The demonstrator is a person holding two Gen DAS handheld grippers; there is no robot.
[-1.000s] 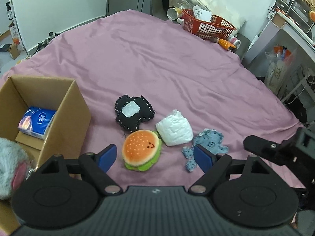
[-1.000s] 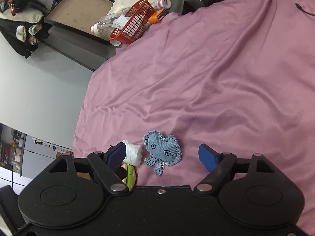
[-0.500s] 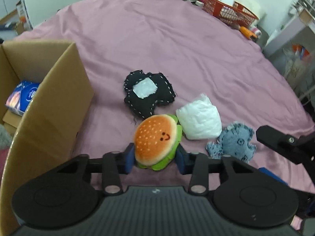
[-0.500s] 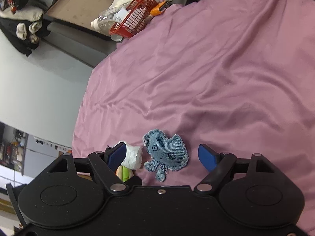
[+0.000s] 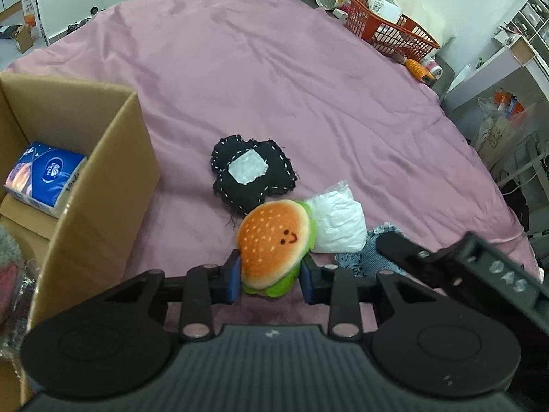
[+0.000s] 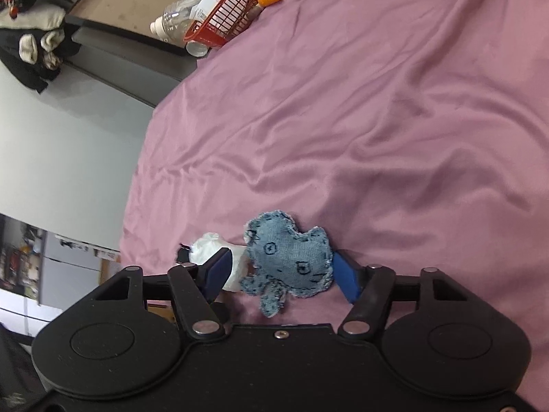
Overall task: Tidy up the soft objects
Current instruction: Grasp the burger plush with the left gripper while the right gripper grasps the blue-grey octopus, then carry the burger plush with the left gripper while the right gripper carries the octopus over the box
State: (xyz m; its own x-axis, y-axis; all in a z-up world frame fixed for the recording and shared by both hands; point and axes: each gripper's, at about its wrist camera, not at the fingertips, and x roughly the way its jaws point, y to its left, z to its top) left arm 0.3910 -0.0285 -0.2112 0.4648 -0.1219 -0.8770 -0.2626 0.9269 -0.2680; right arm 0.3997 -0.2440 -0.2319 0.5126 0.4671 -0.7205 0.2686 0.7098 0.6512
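My left gripper point(image 5: 271, 278) is shut on an orange and green burger plush point(image 5: 274, 243), held a little above the pink bedspread point(image 5: 274, 86). Behind it lie a black stitched plush point(image 5: 252, 178) and a white soft bundle point(image 5: 338, 225). A blue denim plush point(image 6: 291, 262) lies between the fingers of my right gripper point(image 6: 284, 274), which is closing around it; the jaws still stand a little apart from its edges. The denim plush also shows in the left wrist view point(image 5: 374, 250), partly hidden by the right gripper's body point(image 5: 463, 267). The white bundle point(image 6: 212, 254) sits behind the right gripper's left finger.
An open cardboard box point(image 5: 103, 185) stands at the left, holding a blue tissue pack point(image 5: 44, 175) and a grey fluffy toy point(image 5: 10, 261). A red basket point(image 5: 387, 31) with bottles sits at the bed's far edge. Shelves and bags stand right of the bed.
My left gripper closed on the burger plush and lifted it slightly. My right gripper moved over the denim plush and narrowed its jaws around it.
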